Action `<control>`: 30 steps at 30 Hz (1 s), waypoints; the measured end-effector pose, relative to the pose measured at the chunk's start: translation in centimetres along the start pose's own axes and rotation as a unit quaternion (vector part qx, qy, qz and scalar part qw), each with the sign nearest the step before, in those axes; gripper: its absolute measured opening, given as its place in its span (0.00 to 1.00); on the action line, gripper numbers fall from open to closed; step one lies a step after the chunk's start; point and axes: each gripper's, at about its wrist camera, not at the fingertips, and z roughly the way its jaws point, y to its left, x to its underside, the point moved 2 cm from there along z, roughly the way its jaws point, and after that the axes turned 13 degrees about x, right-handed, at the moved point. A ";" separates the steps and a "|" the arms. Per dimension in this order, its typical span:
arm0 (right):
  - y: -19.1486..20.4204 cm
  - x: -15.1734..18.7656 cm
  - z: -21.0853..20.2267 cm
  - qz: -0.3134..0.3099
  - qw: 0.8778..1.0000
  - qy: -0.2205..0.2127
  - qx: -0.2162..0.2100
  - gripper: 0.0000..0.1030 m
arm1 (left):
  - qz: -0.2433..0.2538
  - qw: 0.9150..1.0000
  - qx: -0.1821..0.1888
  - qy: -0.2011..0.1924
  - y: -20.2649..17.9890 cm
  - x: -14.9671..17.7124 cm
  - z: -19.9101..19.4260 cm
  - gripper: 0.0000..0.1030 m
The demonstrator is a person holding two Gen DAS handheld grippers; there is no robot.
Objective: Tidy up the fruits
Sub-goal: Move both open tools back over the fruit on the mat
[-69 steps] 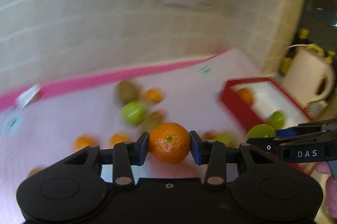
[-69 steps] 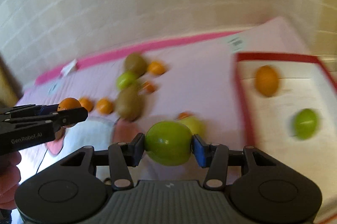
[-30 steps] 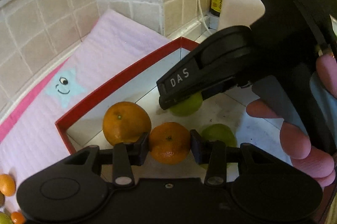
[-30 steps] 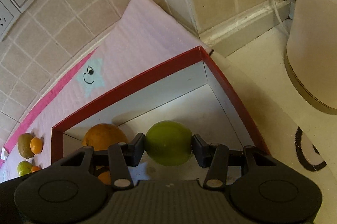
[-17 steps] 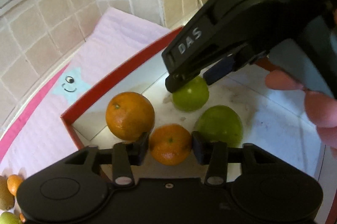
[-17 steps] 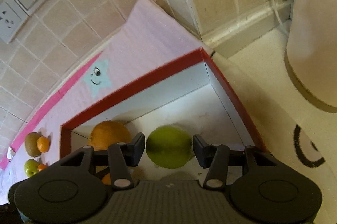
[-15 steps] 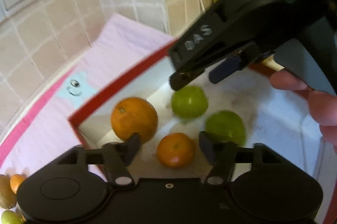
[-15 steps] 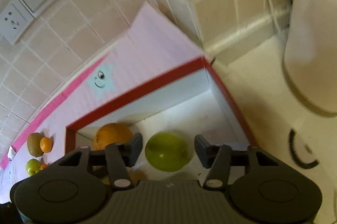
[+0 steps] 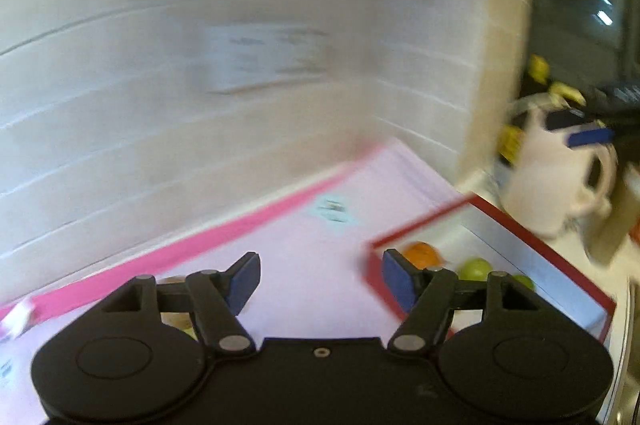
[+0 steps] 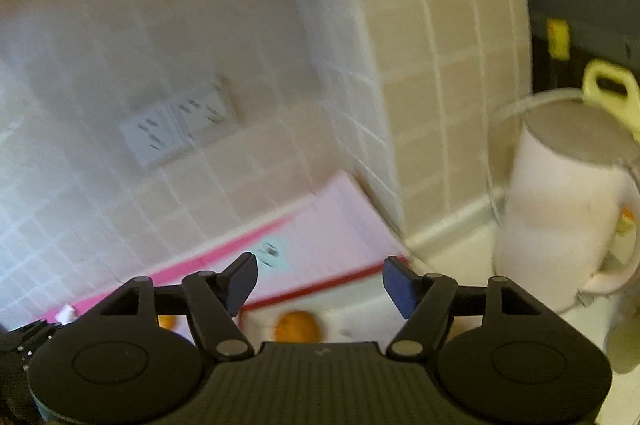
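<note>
Both tongs have let go of their fruit and lifted away from the red box (image 9: 536,237) since a moment ago. Now the left tongs (image 9: 320,279) are wide open with nothing between the blue tips. They hang over the pink mat (image 9: 320,265), just beside the box. An orange (image 9: 420,252) and two green fruits (image 9: 475,268) sit inside the box. The right tongs (image 10: 320,279) are wide open too, holding nothing. An orange (image 10: 298,327) shows below them in the box. A white kettle (image 10: 560,209) stands near the tiled wall (image 10: 240,25). Everything looks blurry.
</note>
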 end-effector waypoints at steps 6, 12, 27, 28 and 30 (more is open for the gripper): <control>5.8 -0.1 -2.8 -0.022 0.998 -0.016 -0.054 0.76 | -0.045 0.993 -0.102 -0.032 7.1 1.8 -9.4 0.78; 13.2 1.5 -3.9 -0.077 0.994 -0.021 -0.080 0.76 | -0.078 0.977 -0.190 -0.051 12.0 4.6 -17.2 0.78; 24.3 8.6 2.8 -0.109 0.983 0.107 -0.104 0.81 | -0.164 0.967 -0.194 -0.025 17.3 11.4 -20.1 0.80; 24.5 9.2 3.8 -0.107 0.982 0.120 -0.097 0.81 | -0.173 0.966 -0.189 -0.019 17.6 11.8 -19.6 0.80; 24.7 10.1 5.2 -0.101 0.980 0.143 -0.089 0.81 | -0.191 0.966 -0.175 -0.011 18.2 12.5 -18.6 0.80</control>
